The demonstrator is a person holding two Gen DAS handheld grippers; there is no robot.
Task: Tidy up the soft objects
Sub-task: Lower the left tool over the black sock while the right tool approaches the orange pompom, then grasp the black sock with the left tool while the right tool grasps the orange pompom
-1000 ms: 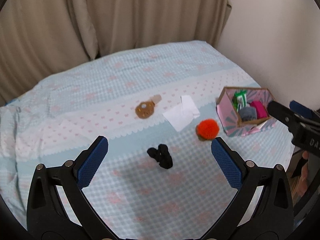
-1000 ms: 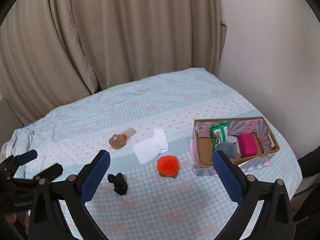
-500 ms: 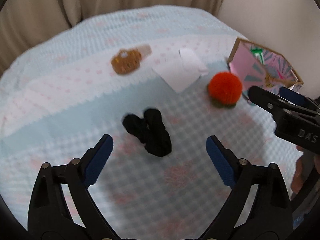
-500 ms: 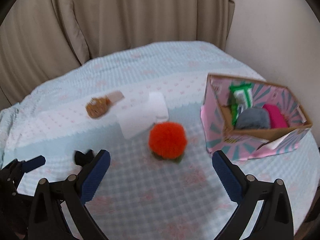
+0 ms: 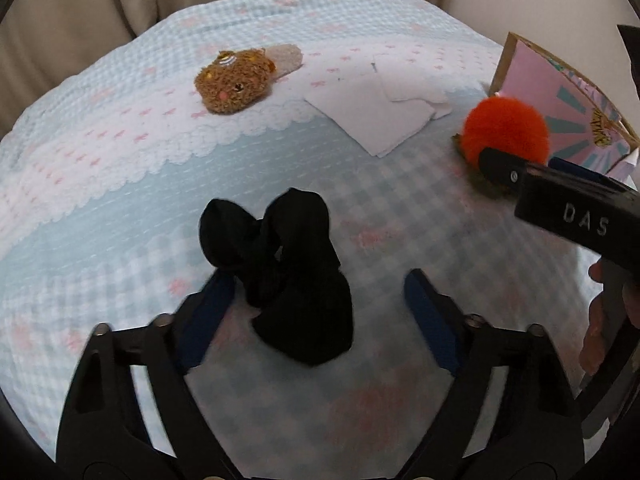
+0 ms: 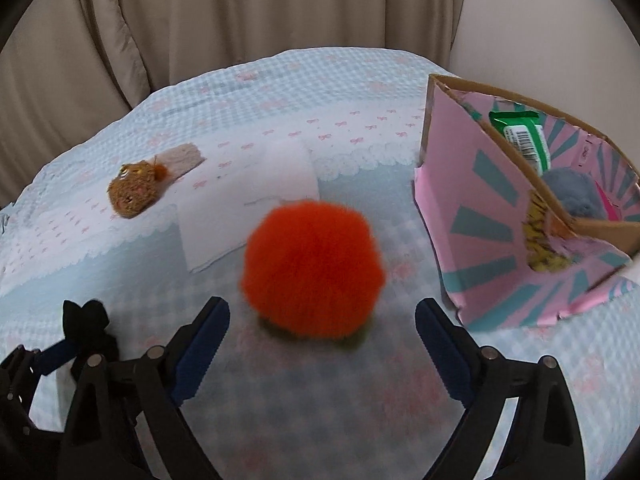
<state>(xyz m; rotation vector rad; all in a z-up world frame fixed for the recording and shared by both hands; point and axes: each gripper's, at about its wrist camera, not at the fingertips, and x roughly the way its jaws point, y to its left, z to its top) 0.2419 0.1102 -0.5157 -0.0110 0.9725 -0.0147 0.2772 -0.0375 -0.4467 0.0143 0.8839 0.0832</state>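
Observation:
A black sock bundle (image 5: 288, 268) lies on the blue checked bedspread (image 5: 120, 200), between the open fingers of my left gripper (image 5: 316, 300); its near end reaches between the pads. It also shows in the right wrist view (image 6: 86, 322). An orange pompom (image 6: 312, 268) sits just ahead of my open right gripper (image 6: 322, 332); in the left wrist view the pompom (image 5: 506, 128) is partly behind the right gripper's finger. A brown plush toy (image 5: 234, 82) and white folded cloth (image 5: 376, 116) lie farther back.
A pink and teal cardboard box (image 6: 480, 184) stands at the right, holding a green packet (image 6: 522, 136) and a grey soft item (image 6: 572, 192). Beige curtains (image 6: 240, 20) hang behind the bed. The bed edge falls away at the right.
Both grippers have moved down and forward. The left one now straddles the black sock bundle, the right one has closed in on the orange pompom. Both stay open.

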